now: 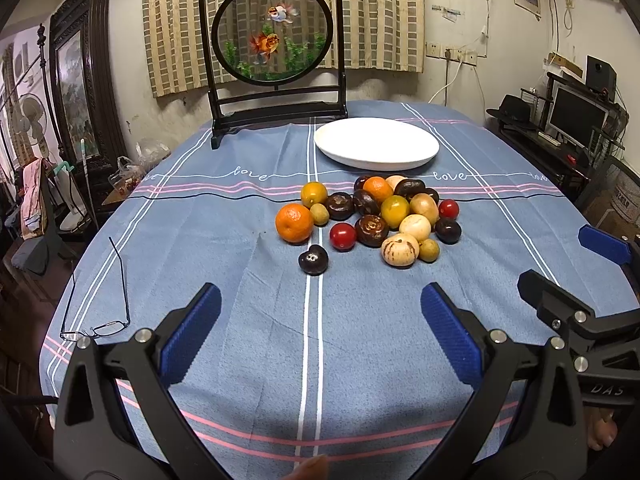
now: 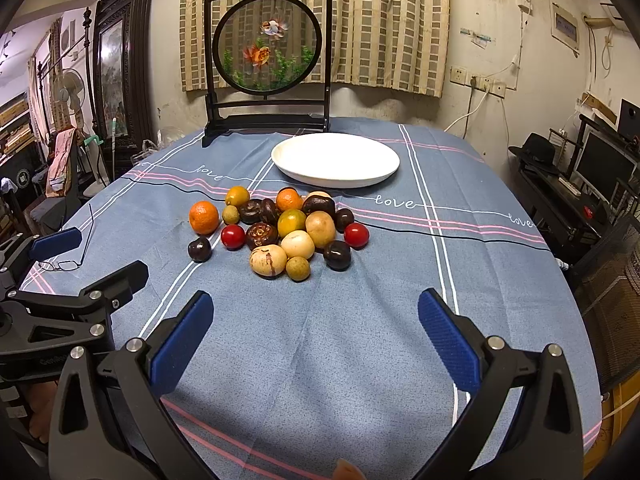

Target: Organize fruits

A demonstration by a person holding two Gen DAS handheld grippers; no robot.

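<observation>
Left wrist view. The left gripper is held low over the near part of the table, pointing toward the far side. Its jaws stand wide apart, blue pads facing each other, with nothing between them and nothing touched. The right gripper enters at the right edge, also spread and empty. A fingertip shows at the bottom edge. The pile of fruits lies on the blue striped tablecloth ahead of the jaws, well apart from them: oranges, red cherry tomatoes, dark brown rounded fruits, pale tan ones and small greenish ones, mostly touching one another. One large orange sits at the pile's left, and a single dark fruit lies nearest the gripper, slightly detached. The white plate sits just beyond the pile, holding nothing. Eyeglasses lie folded open at the left.

Right wrist view. The right gripper is likewise low and level, jaws wide apart, empty, clear of the cloth's contents. The left gripper shows at the left edge, parted. The pile lies ahead and left of centre; the plate is behind it, before a framed goldfish screen.
</observation>
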